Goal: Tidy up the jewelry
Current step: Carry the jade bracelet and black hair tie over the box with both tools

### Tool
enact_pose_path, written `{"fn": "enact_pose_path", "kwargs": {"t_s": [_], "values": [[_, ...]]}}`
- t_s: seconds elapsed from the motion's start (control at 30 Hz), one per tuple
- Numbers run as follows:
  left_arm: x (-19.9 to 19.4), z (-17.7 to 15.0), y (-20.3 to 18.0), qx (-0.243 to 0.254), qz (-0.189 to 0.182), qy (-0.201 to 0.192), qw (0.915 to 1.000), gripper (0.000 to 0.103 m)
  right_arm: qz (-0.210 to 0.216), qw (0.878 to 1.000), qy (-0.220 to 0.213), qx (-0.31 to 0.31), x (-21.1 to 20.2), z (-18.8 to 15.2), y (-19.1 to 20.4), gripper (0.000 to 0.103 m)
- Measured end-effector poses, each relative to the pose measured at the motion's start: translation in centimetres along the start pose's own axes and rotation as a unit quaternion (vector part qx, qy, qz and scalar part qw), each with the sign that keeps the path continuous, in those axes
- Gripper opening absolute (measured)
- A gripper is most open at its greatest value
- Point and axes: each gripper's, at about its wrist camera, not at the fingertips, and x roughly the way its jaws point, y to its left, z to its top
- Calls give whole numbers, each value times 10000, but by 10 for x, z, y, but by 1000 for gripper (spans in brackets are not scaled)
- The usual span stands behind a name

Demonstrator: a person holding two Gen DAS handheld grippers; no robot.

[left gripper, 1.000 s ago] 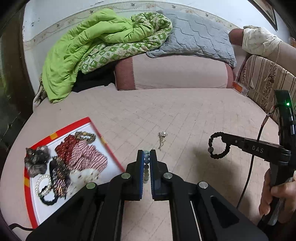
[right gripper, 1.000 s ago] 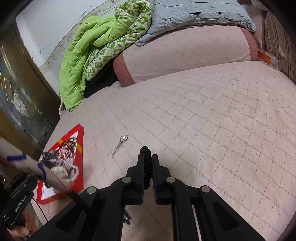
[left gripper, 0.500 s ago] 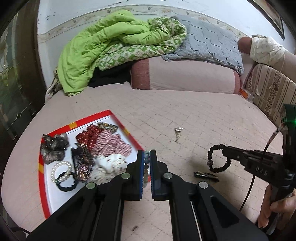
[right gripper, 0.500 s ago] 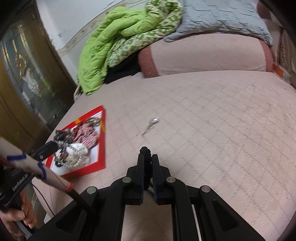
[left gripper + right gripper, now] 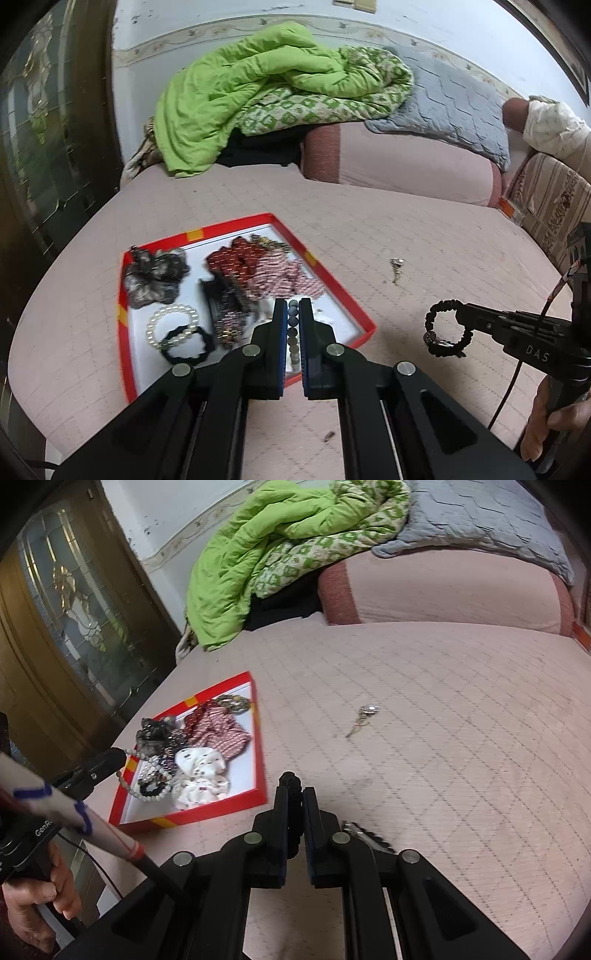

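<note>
A red-rimmed white tray [image 5: 364, 318] [image 5: 255, 738] lies on the pink bed, holding scrunchies, a pearl bracelet [image 5: 168, 325] and other pieces. My left gripper [image 5: 293, 312] is shut on a grey-green bead bracelet [image 5: 293, 332] and hovers over the tray's near right corner. The bracelet hangs from it in the right wrist view [image 5: 147, 775]. My right gripper [image 5: 294, 790] is shut on a black braided bracelet [image 5: 445, 332] [image 5: 291, 782], held above the bed right of the tray. A small silver earring [image 5: 396, 267] [image 5: 364, 716] lies on the bed beyond.
A green quilt [image 5: 258, 92], a grey pillow [image 5: 454, 107] and a pink bolster [image 5: 406, 162] pile up at the bed's far end. A dark wooden door [image 5: 55, 627] stands to the left. A small dark clip [image 5: 364, 836] lies beside the right gripper.
Both grippers moved left toward the tray, each keeping hold of its bracelet. The left gripper now hangs over the tray's corner instead of over the open bed.
</note>
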Motion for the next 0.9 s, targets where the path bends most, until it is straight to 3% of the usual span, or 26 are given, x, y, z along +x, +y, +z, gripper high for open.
{"fn": "enact_pose_path", "kwargs": {"t_s": [0.43,0.9], "values": [[1,-23,78,-605,380,150,9973,6,580,9971,307,-381,30,14,65,9],[22,-44,108,-880,429,394,9944,6,1240,9856,846,-773,96,13,145,9]]}}
